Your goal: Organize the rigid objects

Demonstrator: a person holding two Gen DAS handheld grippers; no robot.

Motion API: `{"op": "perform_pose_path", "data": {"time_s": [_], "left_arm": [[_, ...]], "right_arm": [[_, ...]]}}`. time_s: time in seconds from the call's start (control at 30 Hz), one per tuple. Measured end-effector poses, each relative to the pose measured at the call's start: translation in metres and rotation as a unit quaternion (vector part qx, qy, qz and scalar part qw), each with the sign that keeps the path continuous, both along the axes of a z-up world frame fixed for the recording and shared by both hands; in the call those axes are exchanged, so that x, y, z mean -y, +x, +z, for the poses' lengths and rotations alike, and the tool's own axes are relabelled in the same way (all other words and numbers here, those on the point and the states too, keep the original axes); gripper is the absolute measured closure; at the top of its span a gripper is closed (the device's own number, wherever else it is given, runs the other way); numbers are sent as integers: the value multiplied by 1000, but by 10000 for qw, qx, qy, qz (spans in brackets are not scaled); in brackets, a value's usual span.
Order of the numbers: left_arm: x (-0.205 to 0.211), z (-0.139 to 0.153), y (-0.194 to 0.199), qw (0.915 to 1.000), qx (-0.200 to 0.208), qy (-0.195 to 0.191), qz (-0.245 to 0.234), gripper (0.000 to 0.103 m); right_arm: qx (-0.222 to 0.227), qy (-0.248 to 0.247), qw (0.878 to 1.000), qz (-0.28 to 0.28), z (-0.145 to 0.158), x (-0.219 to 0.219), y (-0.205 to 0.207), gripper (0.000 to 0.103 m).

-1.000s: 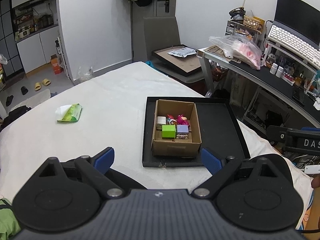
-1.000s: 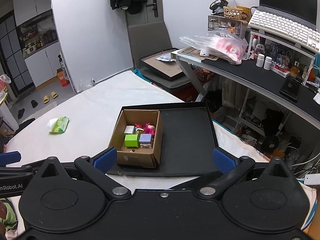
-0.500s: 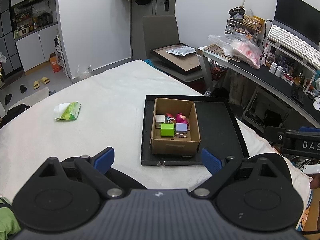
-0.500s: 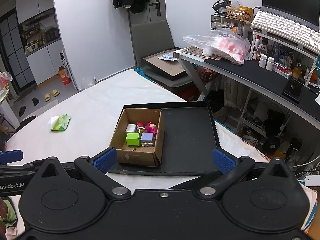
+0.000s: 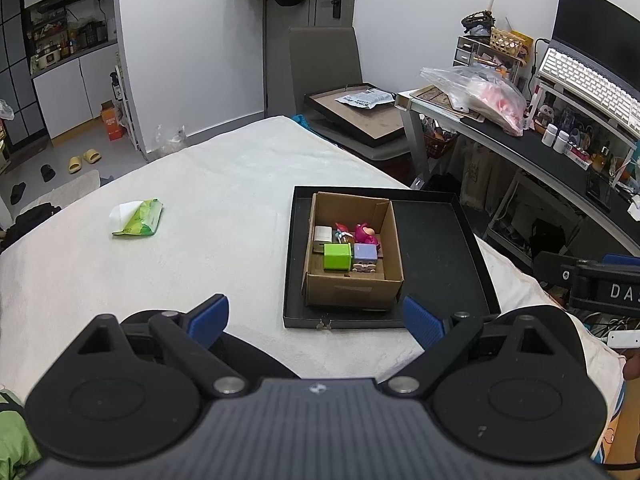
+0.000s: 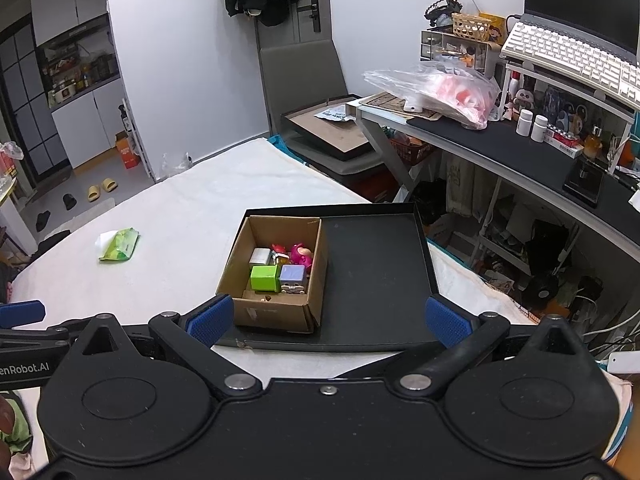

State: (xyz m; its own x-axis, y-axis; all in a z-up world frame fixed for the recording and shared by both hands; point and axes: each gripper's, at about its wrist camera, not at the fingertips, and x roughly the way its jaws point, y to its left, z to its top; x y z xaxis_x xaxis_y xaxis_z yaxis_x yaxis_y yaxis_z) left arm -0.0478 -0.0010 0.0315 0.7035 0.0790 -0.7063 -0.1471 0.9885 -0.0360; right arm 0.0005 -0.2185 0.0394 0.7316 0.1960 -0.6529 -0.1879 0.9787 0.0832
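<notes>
Small rigid things in a cardboard box [image 5: 353, 293] on a black tray [image 5: 440, 248].

We see the open brown cardboard box standing upright in the left part of the shallow black tray, which lies flat on a white-covered bed [image 5: 200, 208]; the right part of the tray is bare. In the box, at the near side, a bright green cube [image 5: 337, 256] sits just beside a pale lilac cube [image 5: 365, 252], their sides touching, with a small cream-and-brown piece [image 6: 293, 289] in front of the lilac one. Behind them we make out a white block [image 5: 322, 235], a small red-and-pale figure [image 6: 279, 252] and a magenta figure [image 5: 364, 233], packed close together. The figures are too small for us to tell more.
</notes>
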Motion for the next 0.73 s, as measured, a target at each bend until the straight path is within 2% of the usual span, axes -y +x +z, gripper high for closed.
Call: {"op": "perform_pose_path", "data": {"time_s": [0.73], "left_arm": [[1,-8,5,9999,-117,-97,-47,10]], "right_arm": [[-106,-12,9999,-49,-7,3,4,0]]}}
